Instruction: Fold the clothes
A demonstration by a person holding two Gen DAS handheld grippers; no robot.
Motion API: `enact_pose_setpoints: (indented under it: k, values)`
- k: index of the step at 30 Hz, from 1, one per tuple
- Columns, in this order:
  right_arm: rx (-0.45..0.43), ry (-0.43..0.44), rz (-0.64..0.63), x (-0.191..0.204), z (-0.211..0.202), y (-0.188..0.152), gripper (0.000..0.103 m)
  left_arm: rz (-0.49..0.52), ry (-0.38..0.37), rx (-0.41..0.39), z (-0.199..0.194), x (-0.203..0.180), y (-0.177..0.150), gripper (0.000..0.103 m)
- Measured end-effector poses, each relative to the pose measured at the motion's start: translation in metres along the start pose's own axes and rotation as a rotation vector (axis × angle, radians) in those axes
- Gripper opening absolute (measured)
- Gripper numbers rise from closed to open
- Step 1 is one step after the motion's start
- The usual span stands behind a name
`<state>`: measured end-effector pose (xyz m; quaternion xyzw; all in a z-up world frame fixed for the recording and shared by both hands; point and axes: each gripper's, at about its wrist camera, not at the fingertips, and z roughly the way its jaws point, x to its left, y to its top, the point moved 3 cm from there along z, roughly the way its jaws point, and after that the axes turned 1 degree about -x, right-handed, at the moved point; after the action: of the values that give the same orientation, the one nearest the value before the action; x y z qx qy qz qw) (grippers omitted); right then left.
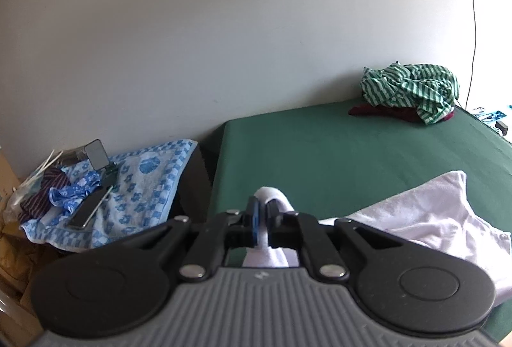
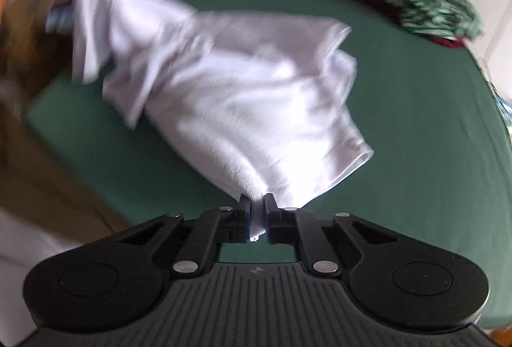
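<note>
A white garment [image 2: 243,84] hangs stretched above the green table [image 2: 416,155]. My right gripper [image 2: 257,203] is shut on one bunched corner of it, and the cloth fans out away from the jaws toward the upper left. In the left wrist view my left gripper [image 1: 263,209] is shut on another fold of the white garment [image 1: 425,212], which loops over the fingertips and trails off to the right over the green table [image 1: 320,155]. The right wrist view is blurred by motion.
A crumpled green-striped garment [image 1: 412,87] lies on a dark red cloth [image 1: 393,112] at the table's far right corner. Left of the table, a blue flowered towel [image 1: 140,187] holds a phone [image 1: 88,211], a small mirror and other clutter. A pale wall stands behind.
</note>
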<state>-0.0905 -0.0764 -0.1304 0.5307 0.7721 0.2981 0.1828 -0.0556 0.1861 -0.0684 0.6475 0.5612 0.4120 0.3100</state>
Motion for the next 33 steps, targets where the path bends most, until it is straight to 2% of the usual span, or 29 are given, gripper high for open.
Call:
enact_pose_setpoints:
  k: [4,7,11,14,17,22,24,26,28,33]
  values:
    - [-0.111,0.004,0.11,-0.016,-0.034,0.03,0.007,-0.015,-0.004,-0.036,0.001,0.015,0.012,0.004]
    - [-0.127,0.08,0.158,-0.028,-0.052,0.052,0.007,-0.004,-0.009,-0.065,0.001,0.019,0.022,0.004]
    - [-0.136,0.102,0.173,-0.045,-0.069,0.068,0.008,-0.01,0.008,-0.084,0.0,0.02,0.03,0.005]
    - [-0.193,0.102,0.203,-0.062,-0.078,0.073,0.006,-0.026,0.037,-0.089,-0.005,0.019,0.032,0.005]
    - [-0.23,0.035,0.219,-0.08,-0.076,0.078,0.006,-0.045,0.069,-0.086,-0.008,0.016,0.033,0.005]
    - [-0.201,-0.019,0.243,-0.099,-0.05,0.079,0.006,-0.066,0.138,-0.106,-0.017,0.005,0.047,0.004]
    - [-0.278,0.006,0.304,-0.117,-0.064,0.091,0.005,-0.073,0.169,-0.12,-0.022,0.001,0.054,0.004]
    - [-0.399,0.035,0.356,-0.136,-0.097,0.109,0.005,-0.08,0.199,-0.134,-0.026,-0.003,0.061,0.004]
    - [-0.517,0.06,0.393,-0.155,-0.132,0.128,0.005,-0.064,0.231,-0.187,-0.043,-0.006,0.078,0.004]
    - [-0.739,0.074,0.377,-0.181,-0.214,0.162,0.005,-0.041,0.291,-0.323,-0.097,-0.009,0.118,0.004]
